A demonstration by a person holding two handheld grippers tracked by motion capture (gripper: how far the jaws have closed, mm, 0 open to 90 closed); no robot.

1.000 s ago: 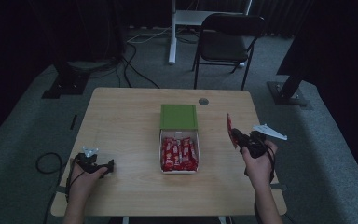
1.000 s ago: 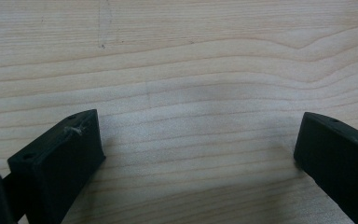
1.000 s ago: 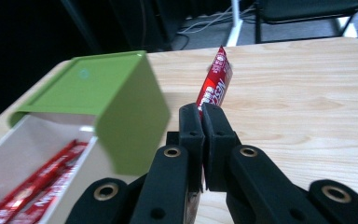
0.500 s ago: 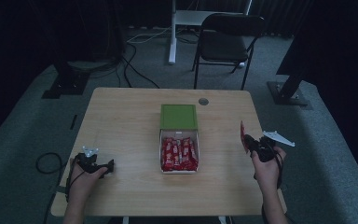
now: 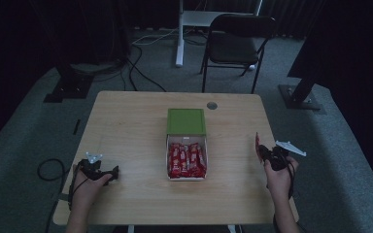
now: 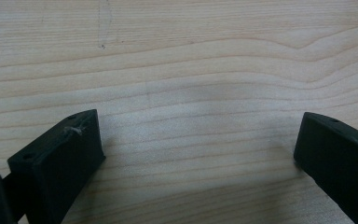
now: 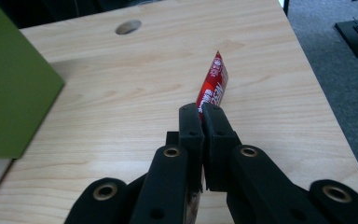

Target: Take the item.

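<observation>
Holding the red snack bar (image 7: 216, 83) clamped between the jaws of our right gripper (image 5: 263, 152), we judge the step in hand to be setting it down on the bare desk (image 5: 131, 121) to the right of the box (image 5: 187, 158), so we would lower it gently, lay its length flat on the wood and let go only once it rests. The bar is a slim wrapper, glossy red with white lettering, sticking up past the jaw tips above the right part of the desk, well apart from the green lid (image 5: 186, 121), while our left gripper (image 5: 108, 173) rests near the left edge with its jaws spread wide over nothing.
</observation>
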